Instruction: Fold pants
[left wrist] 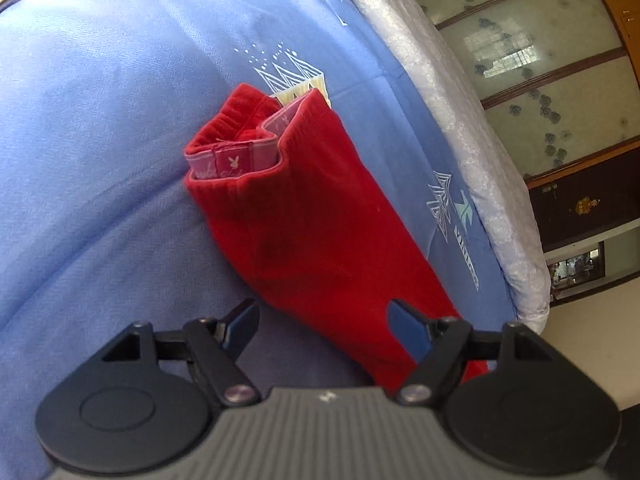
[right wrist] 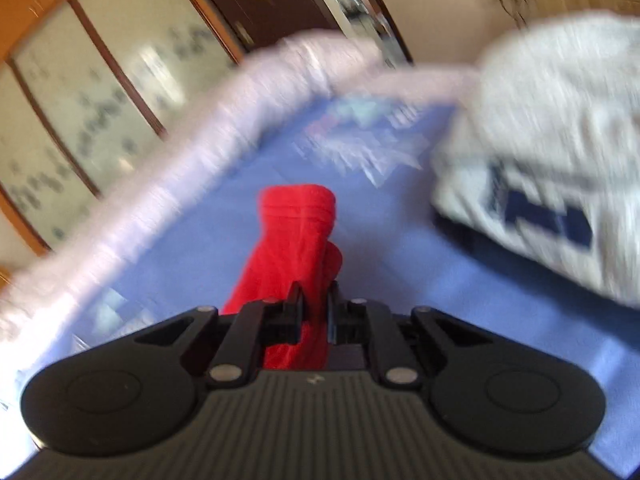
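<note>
Right hand-held gripper [right wrist: 314,300] pinching red pants [left wrist: 304,216], waistband gaping

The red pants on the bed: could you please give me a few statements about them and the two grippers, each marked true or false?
1. The right gripper is shut on the red pants. True.
2. The left gripper is clamped on the waistband. False: it is open, with the waistband ahead of it.
3. The pants lie on a blue bedsheet. True.
4. A green towel lies to the right of the pants. False: that is a light grey garment.
</note>
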The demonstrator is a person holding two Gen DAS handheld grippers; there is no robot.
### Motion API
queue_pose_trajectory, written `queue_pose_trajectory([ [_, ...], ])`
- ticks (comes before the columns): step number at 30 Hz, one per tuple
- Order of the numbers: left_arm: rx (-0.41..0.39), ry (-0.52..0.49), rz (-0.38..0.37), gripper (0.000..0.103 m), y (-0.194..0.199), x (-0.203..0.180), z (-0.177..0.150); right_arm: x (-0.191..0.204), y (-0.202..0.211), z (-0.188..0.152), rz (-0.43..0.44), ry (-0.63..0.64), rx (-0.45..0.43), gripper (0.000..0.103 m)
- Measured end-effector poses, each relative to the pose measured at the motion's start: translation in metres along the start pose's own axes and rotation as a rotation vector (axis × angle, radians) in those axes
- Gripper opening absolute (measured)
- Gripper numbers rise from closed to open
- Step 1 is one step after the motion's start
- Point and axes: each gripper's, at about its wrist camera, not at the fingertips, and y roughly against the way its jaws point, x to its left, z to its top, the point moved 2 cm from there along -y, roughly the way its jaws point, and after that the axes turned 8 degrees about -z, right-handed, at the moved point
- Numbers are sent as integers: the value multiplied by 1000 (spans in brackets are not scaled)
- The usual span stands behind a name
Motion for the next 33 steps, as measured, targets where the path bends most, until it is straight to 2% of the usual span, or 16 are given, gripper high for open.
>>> queue_pose_trajectory([
  [1,-11,15,4,82,-5,2,3,-7,-6,-3,-2,-36,36,14],
  [3,-18,60,4,83,-17,11,9,-23,-11,-8,34,-130,67,30],
  [5,-51,69,-11,78,-25,17,14,-35,-12,-10,52,-214,75,50],
  [6,-77,60,-13,70,-27,18,18,-38,-15,-12,76,-241,81,51],
  [7,-87,64,15,28,-29,21,23,-37,-14,-13,81,-248,84,51],
  [8,-78,77,36,14,-31,26,29,-35,-13,-13,73,-236,88,46],
  [9,-66,116,6,13,-32,33,35,-29,-12,-13,63,-206,106,12],
  [10,-71,166,-21,12,-30,40,40,-20,-11,-13,70,-179,145,14],
  [12,-78,199,-50,11,-18,41,51,-7,6,-9,58,-162,114,14],
  [17,-79,81,-112,10,33,7,72,14,93,12,155,-107,-23,14],
  [20,-110,-18,-79,10,71,-6,85,13,159,9,183,-74,-57,14],
  [23,-89,-28,-39,11,97,13,95,-10,212,-14,200,-72,-46,14],
  [26,-15,36,-28,14,95,55,88,-33,219,-48,157,-115,13,14],
  [29,42,100,50,14,85,90,64,-62,188,-90,24,-125,118,15],
  [31,12,131,-7,18,94,94,48,-90,172,-117,-63,-177,190,15],
  [33,-3,130,-27,36,106,89,33,-118,178,-127,40,-359,176,21],
])
